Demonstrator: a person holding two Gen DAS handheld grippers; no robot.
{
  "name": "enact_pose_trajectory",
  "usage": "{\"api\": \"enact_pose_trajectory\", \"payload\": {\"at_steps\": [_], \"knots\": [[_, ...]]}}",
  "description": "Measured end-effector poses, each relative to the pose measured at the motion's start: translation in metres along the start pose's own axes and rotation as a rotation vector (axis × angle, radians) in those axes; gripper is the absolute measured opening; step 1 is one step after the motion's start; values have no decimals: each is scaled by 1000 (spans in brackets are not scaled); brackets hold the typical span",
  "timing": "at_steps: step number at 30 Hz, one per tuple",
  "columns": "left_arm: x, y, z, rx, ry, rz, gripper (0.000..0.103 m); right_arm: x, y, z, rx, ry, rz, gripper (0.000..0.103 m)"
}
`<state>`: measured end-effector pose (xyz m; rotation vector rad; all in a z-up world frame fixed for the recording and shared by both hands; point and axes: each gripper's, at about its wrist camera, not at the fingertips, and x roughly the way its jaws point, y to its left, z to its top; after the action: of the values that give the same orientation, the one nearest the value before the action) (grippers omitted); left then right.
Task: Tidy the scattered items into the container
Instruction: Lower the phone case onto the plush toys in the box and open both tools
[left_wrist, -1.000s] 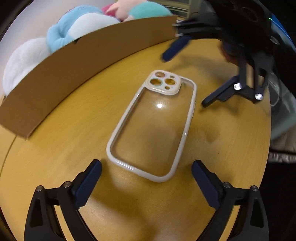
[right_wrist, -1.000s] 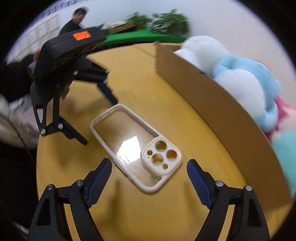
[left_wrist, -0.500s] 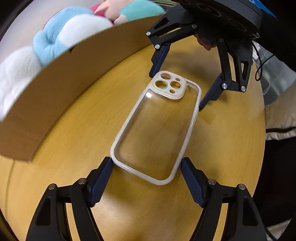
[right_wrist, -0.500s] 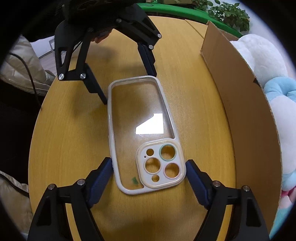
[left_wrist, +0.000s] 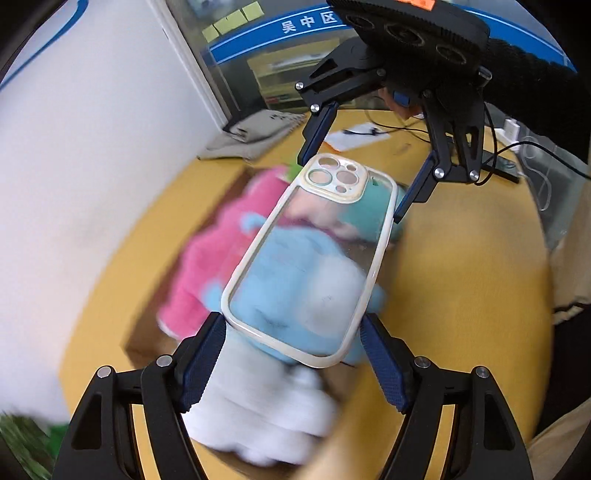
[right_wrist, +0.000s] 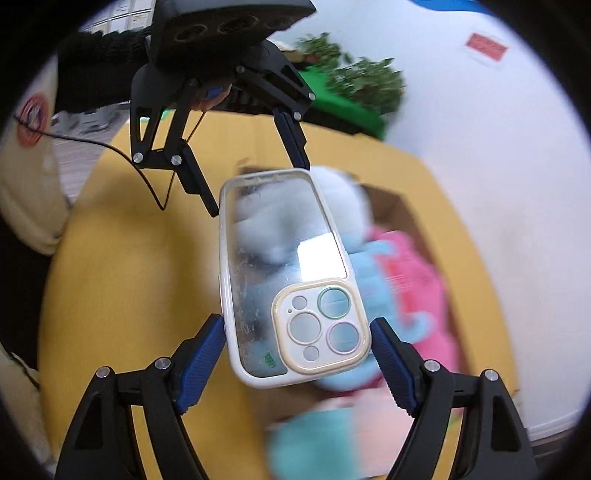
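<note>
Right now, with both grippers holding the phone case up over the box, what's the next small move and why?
Probably lower it together: the phone case is clamped at opposite ends by the left gripper and the right gripper, and hangs above the cardboard box of plush toys, so release looks premature.

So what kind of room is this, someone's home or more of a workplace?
Probably an office. Sticky notes on a glass partition under a blue sign, cables across the wooden table, potted plants behind.
</note>
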<state>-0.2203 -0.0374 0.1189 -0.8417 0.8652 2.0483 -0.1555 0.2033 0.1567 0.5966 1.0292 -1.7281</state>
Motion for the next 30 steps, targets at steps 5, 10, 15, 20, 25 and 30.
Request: {"api": "enact_pose_trajectory", "payload": {"at_steps": [5, 10, 15, 20, 25, 30], "knots": [[23, 61, 28, 30, 23, -18, 79, 13, -64, 8, -3, 7, -46, 79], [49, 85, 32, 19, 41, -92, 79, 42, -117, 2, 36, 16, -18, 79], [101, 88, 34, 4, 73, -186, 78, 77, -125, 2, 80, 28, 40, 79], [145, 84, 10, -11, 133, -246, 77, 115, -126, -5, 107, 65, 118, 79], [153, 86, 5, -33, 127, -270, 77, 131, -132, -12, 133, 80, 155, 79], [155, 84, 4, -38, 126, -272, 77, 133, -133, -13, 163, 91, 178, 79]]}}
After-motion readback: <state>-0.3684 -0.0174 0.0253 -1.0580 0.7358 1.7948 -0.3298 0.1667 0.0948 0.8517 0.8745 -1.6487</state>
